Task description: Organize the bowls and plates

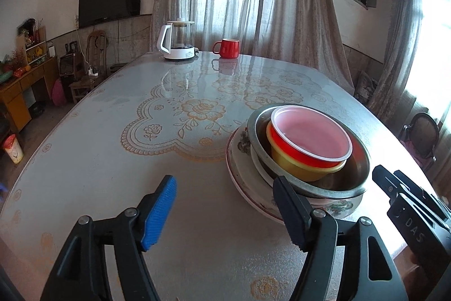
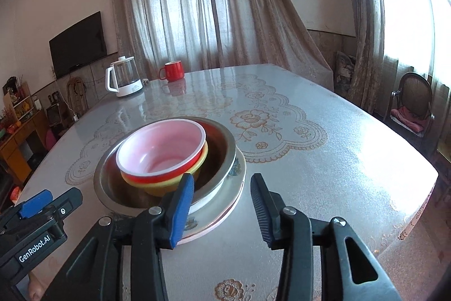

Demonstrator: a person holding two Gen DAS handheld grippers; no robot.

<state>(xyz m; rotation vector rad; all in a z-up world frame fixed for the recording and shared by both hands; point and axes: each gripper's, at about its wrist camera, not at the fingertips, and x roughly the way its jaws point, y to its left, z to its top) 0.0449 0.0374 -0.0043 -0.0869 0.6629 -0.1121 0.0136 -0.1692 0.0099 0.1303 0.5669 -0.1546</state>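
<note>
The red bowl (image 2: 162, 151) is sitting nested in a yellow bowl (image 2: 169, 184) inside the steel basin (image 2: 225, 154), all stacked on patterned plates (image 2: 231, 196) near the table's (image 2: 324, 177) front edge. Both the left gripper (image 1: 225, 212) and right gripper (image 2: 221, 209) are hanging spread and empty beside the stack. Since the nest looks finished, backing straight away without clipping a rim is probably what matters.

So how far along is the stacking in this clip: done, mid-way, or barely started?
It looks nearly finished. The red bowl sits nested in the yellow bowl, inside the metal bowl, on the floral plates. Both the left gripper and right gripper are open and empty beside the stack. No loose dishes show on the table.
</note>
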